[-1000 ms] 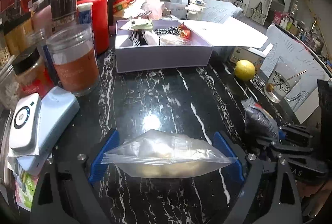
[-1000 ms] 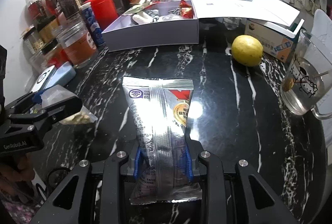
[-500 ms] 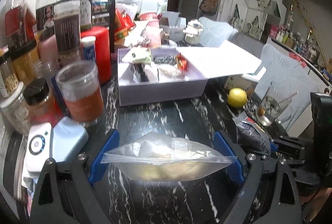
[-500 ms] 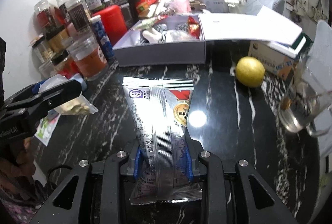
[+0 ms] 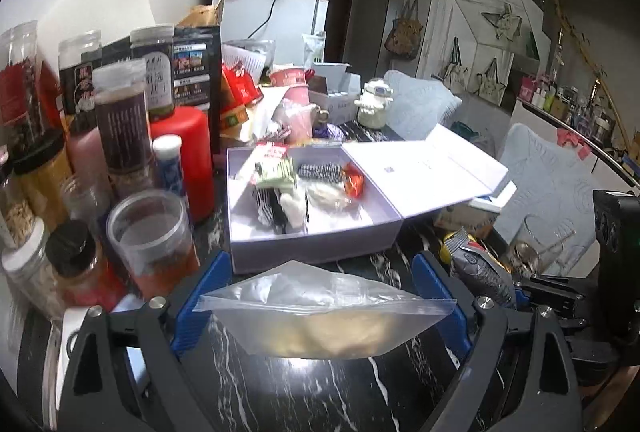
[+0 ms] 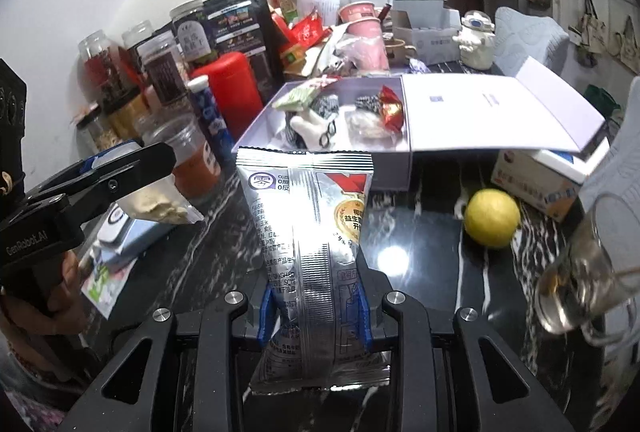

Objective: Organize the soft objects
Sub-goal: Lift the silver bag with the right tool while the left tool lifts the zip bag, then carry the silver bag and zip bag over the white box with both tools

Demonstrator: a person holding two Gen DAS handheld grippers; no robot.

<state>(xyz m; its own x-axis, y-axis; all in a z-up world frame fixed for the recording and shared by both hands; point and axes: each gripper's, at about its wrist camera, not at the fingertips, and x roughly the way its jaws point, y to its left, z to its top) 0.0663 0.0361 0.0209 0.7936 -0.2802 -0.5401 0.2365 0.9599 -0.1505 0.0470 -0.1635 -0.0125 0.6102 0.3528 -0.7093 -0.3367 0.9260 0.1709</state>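
Observation:
My left gripper (image 5: 320,272) is shut wide on a clear zip bag (image 5: 328,316) of pale yellow pieces; the bag spans from one blue pad to the other, off the black marble table (image 5: 304,392). My right gripper (image 6: 316,306) is shut on a silver snack packet (image 6: 308,208) that stands upright between its pads. Ahead of both sits an open lilac box (image 5: 312,248) holding several small soft items and packets. In the right wrist view the left gripper (image 6: 132,168) hangs at the left with its zip bag (image 6: 160,206). The snack packet (image 5: 480,272) shows at the left wrist view's right.
Jars and a red canister (image 5: 188,160) crowd the table's left side. The box's lid (image 6: 500,112) lies open to the right over a carton. A lemon (image 6: 492,218) and a glass mug (image 6: 580,272) stand right of the packet. A white device (image 6: 120,228) lies at the left.
Both grippers have risen off the table with their loads still gripped, and both views have tilted up. The lilac box now looks nearer in both views.

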